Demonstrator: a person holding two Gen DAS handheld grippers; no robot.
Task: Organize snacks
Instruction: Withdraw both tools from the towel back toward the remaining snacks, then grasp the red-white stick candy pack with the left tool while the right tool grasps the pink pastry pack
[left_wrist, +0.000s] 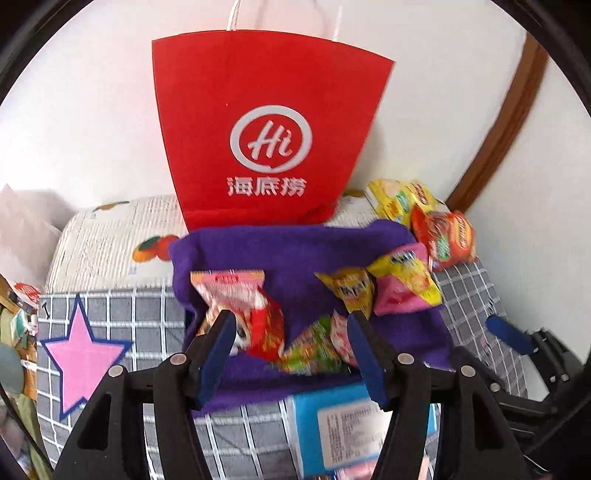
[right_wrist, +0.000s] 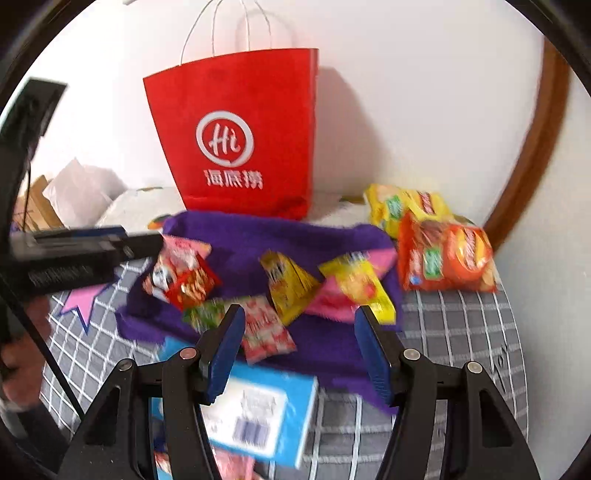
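Both your grippers are empty right now. The left gripper (left_wrist: 291, 354) has its jaws apart with nothing between the pads, hanging above the red and white snack packet (left_wrist: 255, 314) at the left end of the purple cloth (left_wrist: 295, 251). The right gripper (right_wrist: 299, 350) is parted too, holding nothing, over the pink-white packet (right_wrist: 266, 332).

Snacks are loose on the cloth: yellow packets (right_wrist: 291, 291) mid-cloth, a pink one (right_wrist: 332, 295) under them, and two bigger bags, orange (right_wrist: 447, 258) and yellow (right_wrist: 402, 206), off the cloth's right end. The red paper bag (left_wrist: 266, 129) stands upright behind the cloth, against the wall, and I can't see what's in it (presumably the destination, not confirmed).

I read this as between picks. Next: pick one packet, come down with the pads straddling its edge, close, then lift clear above the bag rim. The blue box (right_wrist: 258, 410) lies near you under the fingers; don't clip it.
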